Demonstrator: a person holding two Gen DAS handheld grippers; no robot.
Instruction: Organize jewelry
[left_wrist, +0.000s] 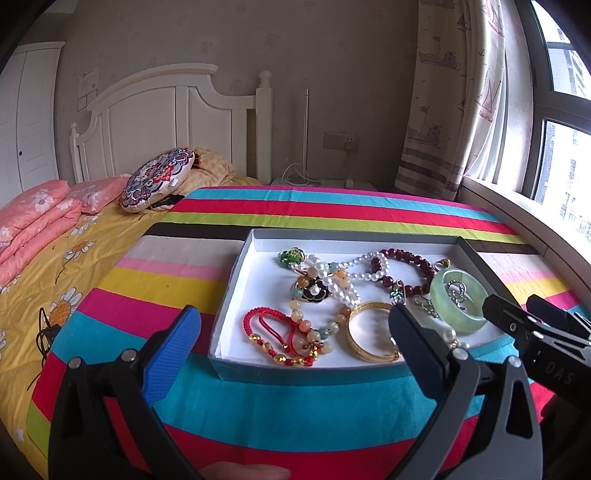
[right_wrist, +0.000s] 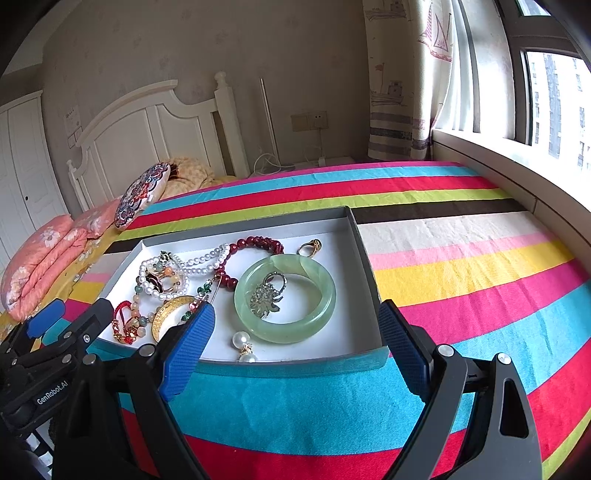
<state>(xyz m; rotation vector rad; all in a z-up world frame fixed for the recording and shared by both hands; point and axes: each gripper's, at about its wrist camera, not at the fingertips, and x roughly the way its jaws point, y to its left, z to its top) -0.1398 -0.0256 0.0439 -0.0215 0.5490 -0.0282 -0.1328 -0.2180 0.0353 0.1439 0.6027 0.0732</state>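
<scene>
A shallow grey box (left_wrist: 232, 291) with a white floor lies on the striped cloth and holds tangled jewelry. Inside are a pale green jade bangle (right_wrist: 325, 295) around a silver brooch (right_wrist: 266, 295), a gold bangle (left_wrist: 369, 354), a red cord bracelet (left_wrist: 258, 321), a pearl strand (left_wrist: 364, 266), a dark red bead bracelet (left_wrist: 406, 258), a gold ring (right_wrist: 310, 247) and pearl earrings (right_wrist: 242, 341). My left gripper (left_wrist: 295, 317) hovers open over the box's near left part. My right gripper (right_wrist: 295, 314) hovers open over the near right part, above the jade bangle. Neither holds anything.
The striped cloth (right_wrist: 461, 258) stretches bare to the right of the box (right_wrist: 365, 266). Left of it is a bed with a yellow flowered sheet (left_wrist: 55, 266), pink pillows and a round patterned cushion (left_wrist: 159, 177). A window sill (right_wrist: 517, 173) and curtain border the right.
</scene>
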